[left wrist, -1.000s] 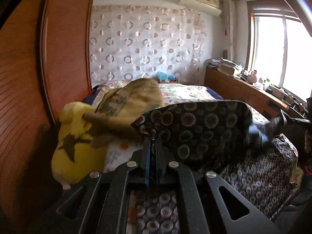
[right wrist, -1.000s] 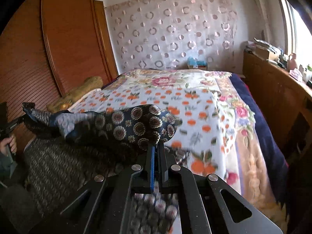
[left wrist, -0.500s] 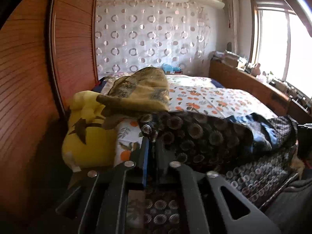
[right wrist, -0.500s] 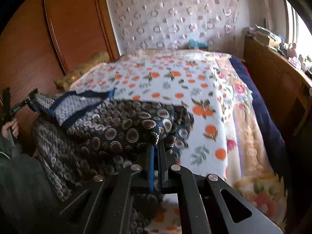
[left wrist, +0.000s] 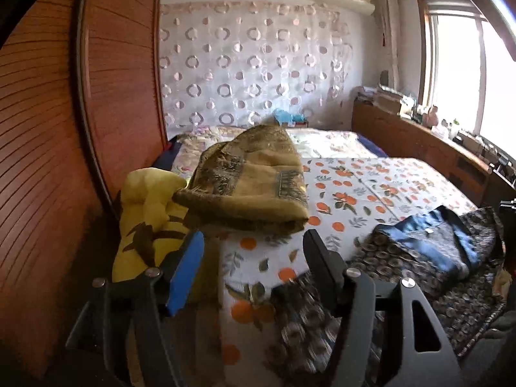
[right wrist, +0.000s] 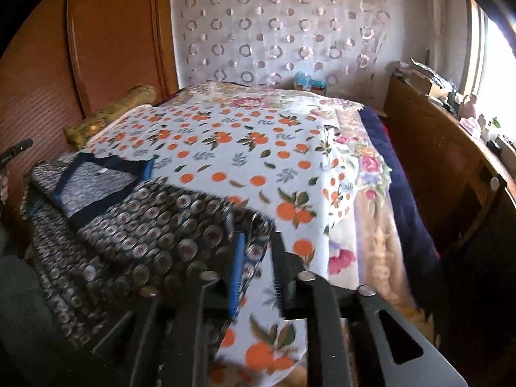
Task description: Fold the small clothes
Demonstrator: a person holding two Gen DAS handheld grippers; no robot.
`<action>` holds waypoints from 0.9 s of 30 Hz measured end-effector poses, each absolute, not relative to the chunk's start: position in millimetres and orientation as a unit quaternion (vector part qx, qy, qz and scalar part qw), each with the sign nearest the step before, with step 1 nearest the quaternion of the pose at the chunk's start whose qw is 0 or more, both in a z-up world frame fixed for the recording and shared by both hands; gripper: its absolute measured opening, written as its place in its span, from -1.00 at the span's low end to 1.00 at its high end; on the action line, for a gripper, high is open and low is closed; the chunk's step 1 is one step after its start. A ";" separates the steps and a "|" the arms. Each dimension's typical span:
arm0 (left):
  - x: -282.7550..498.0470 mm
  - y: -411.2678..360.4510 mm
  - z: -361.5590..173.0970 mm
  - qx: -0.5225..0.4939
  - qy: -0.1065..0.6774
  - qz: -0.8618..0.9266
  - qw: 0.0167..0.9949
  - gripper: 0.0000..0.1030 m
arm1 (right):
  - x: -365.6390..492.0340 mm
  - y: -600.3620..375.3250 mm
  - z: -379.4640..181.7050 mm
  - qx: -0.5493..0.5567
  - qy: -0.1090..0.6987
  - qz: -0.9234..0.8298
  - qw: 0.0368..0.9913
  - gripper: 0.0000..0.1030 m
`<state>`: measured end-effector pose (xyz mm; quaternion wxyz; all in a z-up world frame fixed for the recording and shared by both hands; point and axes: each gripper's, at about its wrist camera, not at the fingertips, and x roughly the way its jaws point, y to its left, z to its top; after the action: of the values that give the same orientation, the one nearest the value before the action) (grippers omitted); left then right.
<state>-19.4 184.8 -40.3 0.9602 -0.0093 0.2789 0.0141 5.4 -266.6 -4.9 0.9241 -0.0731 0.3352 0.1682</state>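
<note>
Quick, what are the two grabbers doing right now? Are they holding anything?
Left gripper: open, holding nothing.
Right gripper: open, holding nothing; a corner of the dark patterned garment lies between its fingers.

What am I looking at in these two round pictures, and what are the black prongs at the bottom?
Each picture comes from a wide-angle camera on a hand-held tool; a person carries one in each hand. The prongs are its jaws. The left gripper has its jaws wide apart, holding nothing. The right gripper is also open, an edge of the dark patterned garment lying between its jaws, ungripped. That garment lies on the orange-print bedsheet, partly folded, its blue lining showing. At the bed's left edge sit a yellow plush toy and a folded olive blanket.
</note>
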 end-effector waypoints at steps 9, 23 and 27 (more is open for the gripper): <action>20.4 185.1 -87.7 -0.003 0.375 -0.007 0.927 0.26 | 54.9 -244.8 -34.5 -0.052 0.350 0.178 0.918 -0.29; -6.2 163.1 -110.8 -0.004 0.413 -0.048 0.909 0.25 | 63.5 -251.1 -47.6 -0.029 0.377 0.193 0.906 -0.20; -3.3 164.2 -111.3 -0.014 0.413 -0.052 0.909 0.25 | 65.1 -245.8 -50.1 -0.034 0.384 0.197 0.901 -0.12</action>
<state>-3.3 164.2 -111.3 0.9091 -0.0137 0.4133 -0.0516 65.1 -245.8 -50.1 0.9015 -0.0343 0.3839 0.1970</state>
